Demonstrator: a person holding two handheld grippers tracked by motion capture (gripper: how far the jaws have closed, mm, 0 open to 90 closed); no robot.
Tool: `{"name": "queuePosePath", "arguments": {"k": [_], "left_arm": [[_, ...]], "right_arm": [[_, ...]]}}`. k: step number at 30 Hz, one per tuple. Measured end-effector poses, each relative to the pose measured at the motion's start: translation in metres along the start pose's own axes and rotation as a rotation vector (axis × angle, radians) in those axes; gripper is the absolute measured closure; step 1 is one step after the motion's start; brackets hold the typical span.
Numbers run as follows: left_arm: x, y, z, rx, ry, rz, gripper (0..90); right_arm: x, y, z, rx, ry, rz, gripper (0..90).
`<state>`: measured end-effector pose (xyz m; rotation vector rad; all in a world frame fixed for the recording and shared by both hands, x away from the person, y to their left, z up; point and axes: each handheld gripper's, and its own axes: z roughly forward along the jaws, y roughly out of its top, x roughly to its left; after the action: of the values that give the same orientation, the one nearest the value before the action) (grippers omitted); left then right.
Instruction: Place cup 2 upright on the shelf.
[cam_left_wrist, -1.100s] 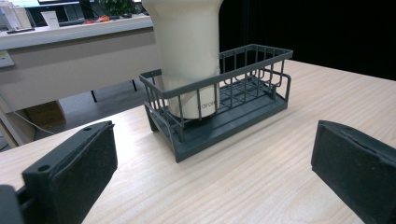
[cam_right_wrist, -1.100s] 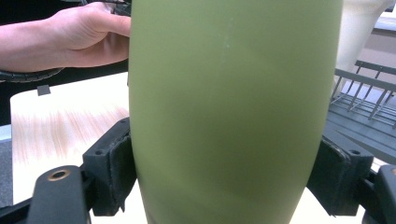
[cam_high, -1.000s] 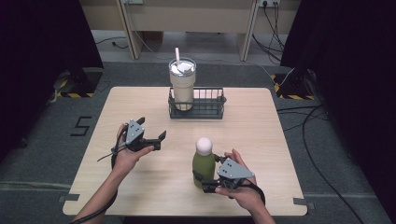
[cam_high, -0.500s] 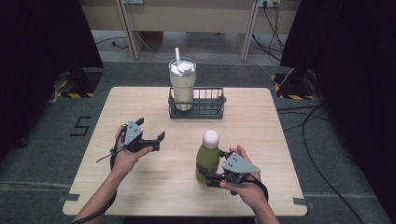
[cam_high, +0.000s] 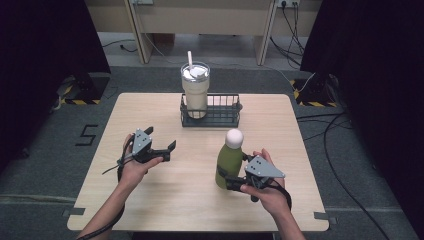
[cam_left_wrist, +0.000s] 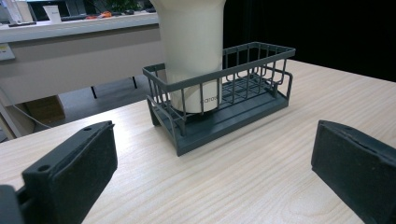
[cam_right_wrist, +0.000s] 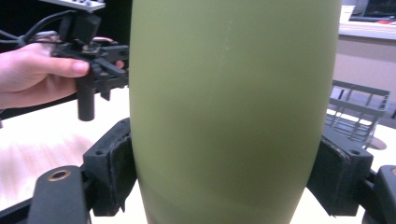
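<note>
olive-green bottle (cam_high: 228, 165) with a white round cap stands upright on the pale wood table (cam_high: 300, 150), front-right of centre, clamped low on its body by the right gripper (cam_high: 235, 181), jaws on either side. low side grip likely keeps it upright for a lift; judging by the layout it may be headed for the dark wire basket (cam_high: 220, 118) at the back, whose right half is free. a cream tumbler (cam_high: 195, 90) with lid and straw fills the basket's left end. left gripper (cam_high: 167, 150) is over the table's left side, jaws wide apart, empty, aimed at the basket, maybe ready to steady it. right gripper view shows both pads (cam_right_wrist: 114, 172) pressed on the bottle wall, hard to confirm from the high view. left gripper view shows the tumbler base inside the basket rim. high view alone gives the bottle's cap and whole layout.
</note>
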<state>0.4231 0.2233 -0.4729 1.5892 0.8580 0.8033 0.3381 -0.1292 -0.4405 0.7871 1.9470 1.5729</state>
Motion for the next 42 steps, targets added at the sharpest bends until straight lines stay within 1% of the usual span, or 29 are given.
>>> {"name": "queuePosePath", "arguments": {"k": [4,16,27,36,42], "left_arm": [[0.0,0.001,0.0,-0.002,0.001,-0.001,0.0],[0.0,0.001,-0.001,-0.003,0.0,-0.002,0.0],[0.0,0.0,-0.001,0.0,0.0,0.0,0.0],[-0.001,0.0,0.0,0.001,0.0,-0.001,0.0],[-0.001,0.0,-0.001,0.001,0.0,-0.001,0.0]], "right_arm": [[-0.006,0.004,0.002,-0.007,-0.024,0.01,21.0],[-0.023,0.019,0.009,-0.023,-0.09,0.011,21.0],[-0.035,0.027,0.019,-0.028,-0.12,0.02,21.0],[-0.047,0.037,0.026,-0.029,-0.164,0.023,21.0],[-0.053,0.043,0.031,-0.029,-0.189,0.017,21.0]]}}
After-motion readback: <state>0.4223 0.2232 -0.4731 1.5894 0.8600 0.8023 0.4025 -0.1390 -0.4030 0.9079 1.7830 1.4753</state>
